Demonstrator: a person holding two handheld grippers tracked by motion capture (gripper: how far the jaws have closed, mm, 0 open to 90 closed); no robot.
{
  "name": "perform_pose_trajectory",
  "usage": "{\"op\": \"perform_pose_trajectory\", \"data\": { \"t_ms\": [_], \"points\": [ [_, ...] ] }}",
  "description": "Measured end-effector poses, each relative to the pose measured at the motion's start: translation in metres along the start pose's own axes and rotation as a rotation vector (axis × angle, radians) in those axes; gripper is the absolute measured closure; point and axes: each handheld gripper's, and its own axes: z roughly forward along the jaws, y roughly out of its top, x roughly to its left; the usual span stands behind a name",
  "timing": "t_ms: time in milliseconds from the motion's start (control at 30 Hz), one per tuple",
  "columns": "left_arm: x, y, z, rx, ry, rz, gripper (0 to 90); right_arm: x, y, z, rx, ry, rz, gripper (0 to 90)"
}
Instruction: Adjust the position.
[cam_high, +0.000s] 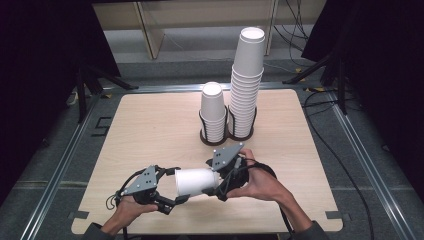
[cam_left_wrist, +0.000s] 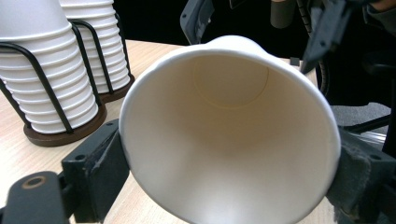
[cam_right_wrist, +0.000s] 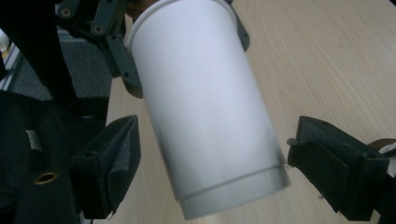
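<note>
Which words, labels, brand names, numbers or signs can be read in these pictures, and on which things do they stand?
None can be read.
White paper cup held lying between the two grippers: plain, no print.
White paper cups stacked in the two black wire holders: plain.
Small pale sticker on the right gripper's black body: too blurred to read.

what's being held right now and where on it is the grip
A white paper cup, lying sideways above the table. The left gripper clamps it at the rim end; the right gripper stands open around its base end, pads apart from it.
</note>
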Motion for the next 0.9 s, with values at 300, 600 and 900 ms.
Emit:
{"op": "perform_pose_trajectory", "data": {
  "t_ms": [300,600,900],
  "points": [
    [-0.003,0.002,0.002,0.016,-0.020,0.013,11.8,0.008,0.005,0.019,0.069,-0.017,-0.066,17.7],
    [-0.006,0.001,0.005,0.012,-0.043,0.023,11.7,0.012,0.003,0.035,0.117,0.008,-0.081,16.1],
    [-0.003,-0.003,0.004,-0.103,-0.033,-0.038,5.9,0.011,-0.002,0.038,0.124,0.035,-0.110,20.9]
  ]
}}
